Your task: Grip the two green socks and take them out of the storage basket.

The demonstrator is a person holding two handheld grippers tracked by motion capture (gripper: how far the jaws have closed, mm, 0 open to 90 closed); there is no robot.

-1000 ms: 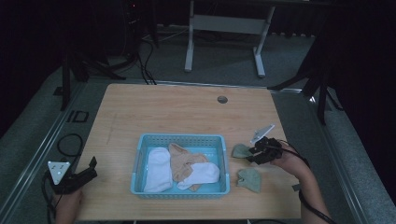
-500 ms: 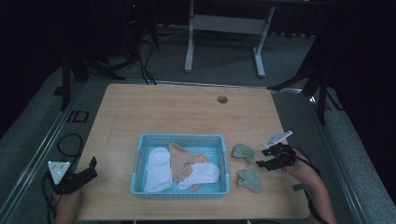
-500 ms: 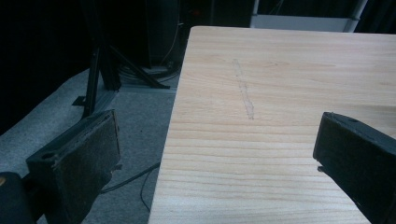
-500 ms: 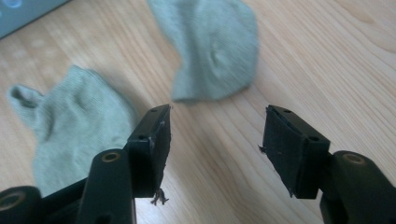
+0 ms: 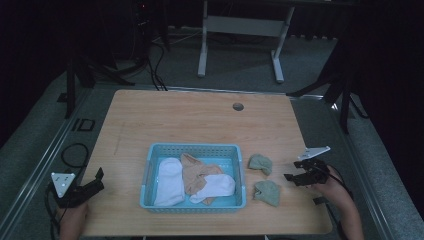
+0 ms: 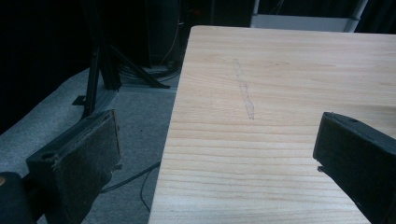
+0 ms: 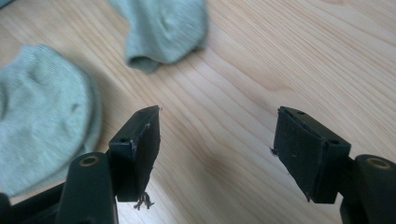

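- The two green socks lie on the bare surface, apart from each other. One green sock [image 5: 266, 192] is a soft, rumpled lump of ribbed knit just off the tips of the right gripper [image 5: 294, 175], toward the basket. The other green sock [image 5: 260, 163] lies a little farther from that gripper, up the surface.
- The right gripper view gives the knit up close: the near sock [image 7: 39, 116] is a rounded, finely ribbed mound beside the jaw at that view's left, and the far sock [image 7: 161, 28] shows its open cuff ahead of the jaws.
- The right gripper [image 7: 215, 144] has just been opening its jaws; they stand wide with nothing but wood grain between them and grip nothing. Its pads [image 7: 299, 147] are flat, black and frayed at the edges.
- The high view adds the hand, the trailing cable and the grey plate on top of the right gripper.
- The blue basket [image 5: 194, 148], a rectangular plastic lattice, sits beyond the socks from the right gripper. In it lie a white sock [image 5: 169, 181], a crumpled tan sock [image 5: 194, 172] and a second white sock [image 5: 220, 186] partly over the tan one.
- The left gripper [image 5: 97, 181] rests at the surface's near left corner, well apart from the basket. Its own view shows the left gripper [image 6: 217, 154] spread wide and empty over the pale, straight-grained wooden surface [image 6: 280, 74], with grey carpet past the edge.
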